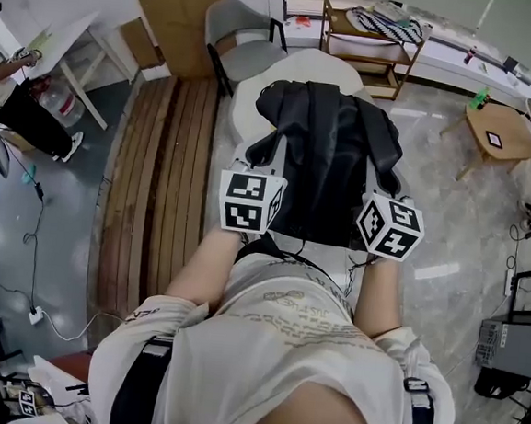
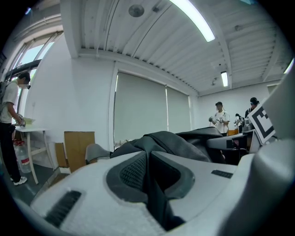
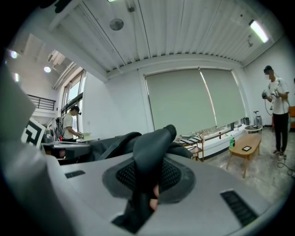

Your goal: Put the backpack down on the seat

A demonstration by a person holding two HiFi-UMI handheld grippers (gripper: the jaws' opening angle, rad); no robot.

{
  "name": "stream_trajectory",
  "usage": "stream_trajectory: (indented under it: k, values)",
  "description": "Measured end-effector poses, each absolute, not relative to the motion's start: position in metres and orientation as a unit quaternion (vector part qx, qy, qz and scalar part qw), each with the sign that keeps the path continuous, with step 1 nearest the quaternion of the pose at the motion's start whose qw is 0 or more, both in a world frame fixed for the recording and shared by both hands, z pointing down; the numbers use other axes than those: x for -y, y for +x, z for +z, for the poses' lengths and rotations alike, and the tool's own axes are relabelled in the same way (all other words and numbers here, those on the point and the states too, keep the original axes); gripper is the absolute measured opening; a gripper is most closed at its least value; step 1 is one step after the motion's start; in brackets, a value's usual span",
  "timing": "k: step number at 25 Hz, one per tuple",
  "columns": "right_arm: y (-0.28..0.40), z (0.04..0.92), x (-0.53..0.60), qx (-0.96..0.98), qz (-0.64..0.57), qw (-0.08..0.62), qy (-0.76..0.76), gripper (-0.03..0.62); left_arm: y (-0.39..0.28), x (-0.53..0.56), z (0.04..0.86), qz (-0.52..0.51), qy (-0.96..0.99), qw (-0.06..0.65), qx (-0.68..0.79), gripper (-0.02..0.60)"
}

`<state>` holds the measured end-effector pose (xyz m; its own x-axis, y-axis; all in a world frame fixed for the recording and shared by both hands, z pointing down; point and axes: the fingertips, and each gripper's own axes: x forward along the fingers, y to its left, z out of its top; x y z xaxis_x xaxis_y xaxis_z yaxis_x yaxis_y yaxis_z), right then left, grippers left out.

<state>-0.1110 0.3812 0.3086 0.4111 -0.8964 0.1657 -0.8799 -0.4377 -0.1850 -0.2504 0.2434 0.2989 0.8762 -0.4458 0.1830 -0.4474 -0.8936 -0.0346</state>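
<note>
2 hand-held grippers (image 2: 150, 182) (image 3: 146, 184), 1 backpack (image 1: 330, 157)

shirt (image 1: 282, 337): white, printed | straps (image 1: 142, 385): black | left tool (image 2: 148, 170), right tool (image 3: 146, 177): grey, black-white marker cubes (image 1: 251, 202)

One backpack (image 1: 326, 156), with one white seat (image 1: 306, 67) under it. Two tongs at the backpack's near edge: left tongs (image 2: 150, 184) and right tongs (image 3: 145, 184), with one marker cube apiece. Beyond the backpack: one grey chair (image 1: 242, 57) and one wooden shelf rack (image 1: 368, 40). Left of the backpack: two cardboard sheets, one large (image 1: 183, 19) and one small (image 1: 140, 43), one slatted wooden platform (image 1: 156, 197) and one white worktop (image 1: 54, 40). Right of the backpack: one low wooden table (image 1: 499, 130). Three other people show in the left gripper view: one (image 2: 9, 124) left of the backpack, two (image 2: 220, 115) (image 2: 253, 103) to its right.
</note>
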Motion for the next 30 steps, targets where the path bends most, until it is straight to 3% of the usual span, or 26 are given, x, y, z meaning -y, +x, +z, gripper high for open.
stream_trajectory:
  k: [14, 30]
  values:
    - [-0.067, 0.329, -0.325, -0.511, -0.133, 0.034, -0.849, 0.078, -0.201, -0.18, 0.32, 0.101, 0.972, 0.014, 0.213, 0.043]
    - [0.0, 0.331, -0.172, -0.514, -0.155, 0.021, -0.843, 0.075, -0.135, -0.027, 0.331, 0.119, 0.969, 0.041, 0.213, 0.043]
